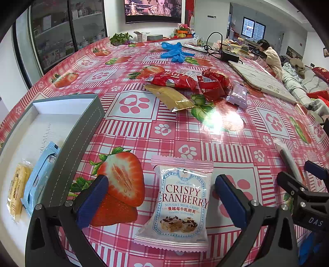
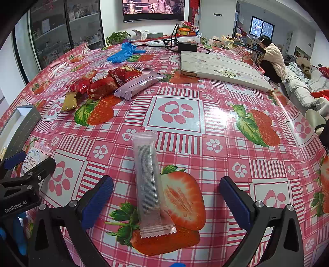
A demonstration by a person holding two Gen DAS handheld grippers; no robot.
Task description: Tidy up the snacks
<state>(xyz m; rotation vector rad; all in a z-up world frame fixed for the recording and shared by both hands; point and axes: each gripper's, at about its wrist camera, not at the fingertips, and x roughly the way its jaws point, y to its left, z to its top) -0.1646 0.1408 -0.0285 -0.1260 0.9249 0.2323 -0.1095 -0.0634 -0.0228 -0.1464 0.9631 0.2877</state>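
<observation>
Cranberry packet [image 1: 181,202] lies between spread left fingers [image 1: 92,202].

Home living room: wall TV [image 1: 153,10], sofa [image 2: 298,86], strawberry-print tablecloth [image 2: 176,115].

Two snack packets lie in one grey box [image 1: 67,131]: a yellow biscuit pack [image 1: 17,191] and a light blue pack [image 1: 39,176]. On the worktop [image 2: 205,143]: one pink cranberry nougat packet [image 1: 181,203], one clear pink-ended stick [image 2: 149,184], three red packets [image 2: 102,83], one gold sachet [image 1: 171,97], one lilac bar [image 2: 139,84] and one heap of blue gloves [image 2: 122,52]
</observation>
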